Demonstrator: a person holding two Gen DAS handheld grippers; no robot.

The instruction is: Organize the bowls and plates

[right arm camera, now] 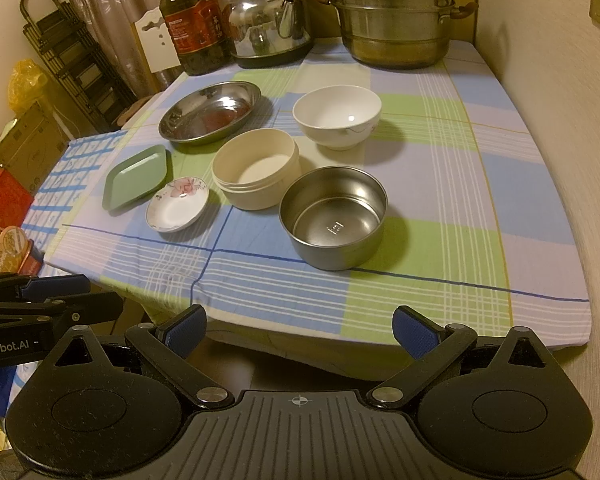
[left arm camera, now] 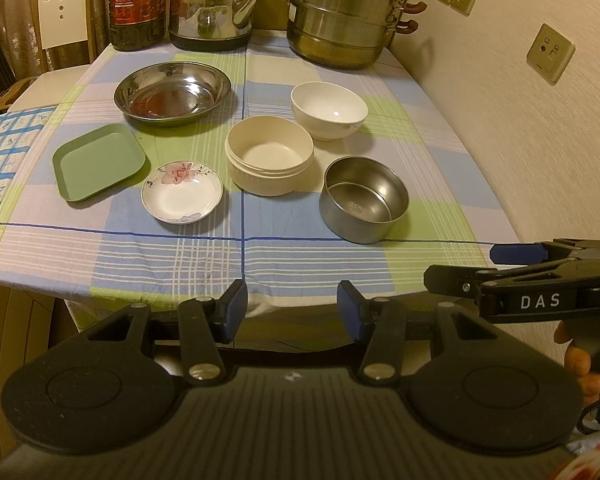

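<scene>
Both grippers hang before the table edge, the left gripper and right gripper spread wide, grasping nothing. On the checked cotton tablecloth, nearest stand a brushed steel bowl and a glossy flowered saucer; then a matte green square tray and a ribbed cream plastic bowl; farthest a white porcelain bowl and a shiny shallow steel dish.

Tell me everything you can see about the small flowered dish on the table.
The flowered dish is a small, round, shallow saucer, glossy white like ceramic, with a pink flower painted near its far rim and a thin dark edge line. It is empty and sits upright on the tablecloth, beside the green tray and left of the cream bowl.
</scene>
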